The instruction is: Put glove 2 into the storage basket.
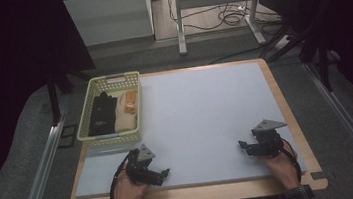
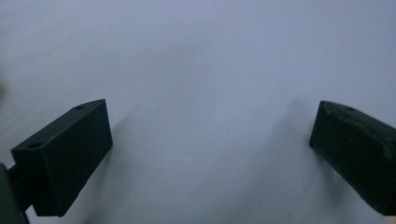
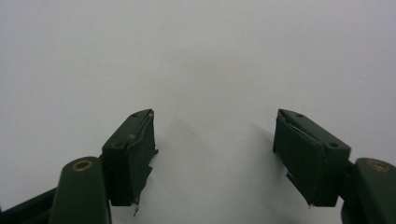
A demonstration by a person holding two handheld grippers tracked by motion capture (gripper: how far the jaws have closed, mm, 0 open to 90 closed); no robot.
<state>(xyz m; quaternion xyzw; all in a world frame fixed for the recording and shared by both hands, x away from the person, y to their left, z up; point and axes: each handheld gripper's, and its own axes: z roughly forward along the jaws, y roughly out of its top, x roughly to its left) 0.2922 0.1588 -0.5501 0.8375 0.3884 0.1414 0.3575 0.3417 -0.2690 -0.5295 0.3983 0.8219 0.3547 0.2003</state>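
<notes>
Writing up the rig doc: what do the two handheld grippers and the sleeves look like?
Both the left gripper and right gripper are black, two blocky jaws each, a grey three-cornered plate on top, black cable trailing back. Right pads look frayed. Cuffs look plaid.

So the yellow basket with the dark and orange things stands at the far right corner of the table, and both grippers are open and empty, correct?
Not quite: in the high view the yellow basket stands at the far left corner of the table. The rest holds: left gripper and right gripper are open and empty.
</notes>
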